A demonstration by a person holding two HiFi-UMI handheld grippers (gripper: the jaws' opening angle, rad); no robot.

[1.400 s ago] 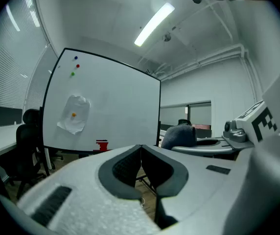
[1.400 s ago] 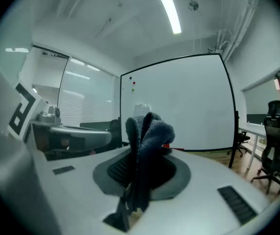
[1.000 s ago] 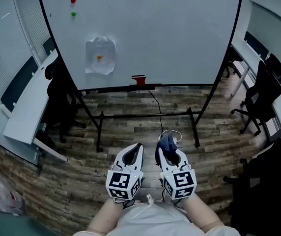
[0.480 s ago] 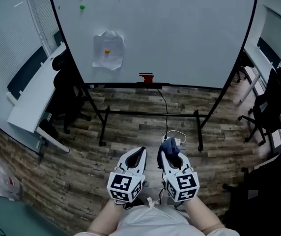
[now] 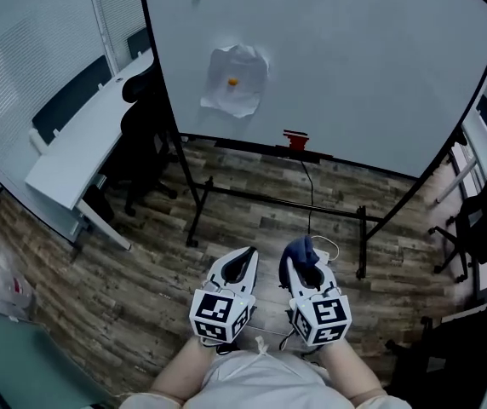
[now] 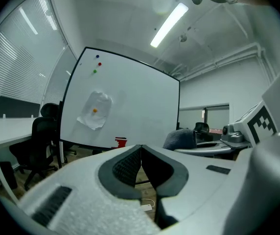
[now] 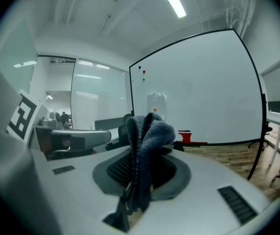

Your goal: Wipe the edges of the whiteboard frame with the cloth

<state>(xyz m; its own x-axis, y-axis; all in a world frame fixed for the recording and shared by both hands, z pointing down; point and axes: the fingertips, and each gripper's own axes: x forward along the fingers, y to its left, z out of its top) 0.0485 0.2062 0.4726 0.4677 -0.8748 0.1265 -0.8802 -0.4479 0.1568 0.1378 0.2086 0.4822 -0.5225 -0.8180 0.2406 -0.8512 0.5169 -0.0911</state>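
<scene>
the right gripper (image 5: 303,262) has its fingers clamped on a dark blue ribbed cloth (image 7: 149,127), bunched and poking up past the fingertips. the left gripper (image 5: 244,258) has its fingers pressed together, holding nothing. the black-framed whiteboard (image 5: 354,66) stands well ahead of both sets of fingers.

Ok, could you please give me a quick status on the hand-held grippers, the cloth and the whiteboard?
Left hand-held gripper shut, empty; right hand-held gripper shut on cloth. Whiteboard ahead, not yet reached. Floor cable lies between.
</scene>
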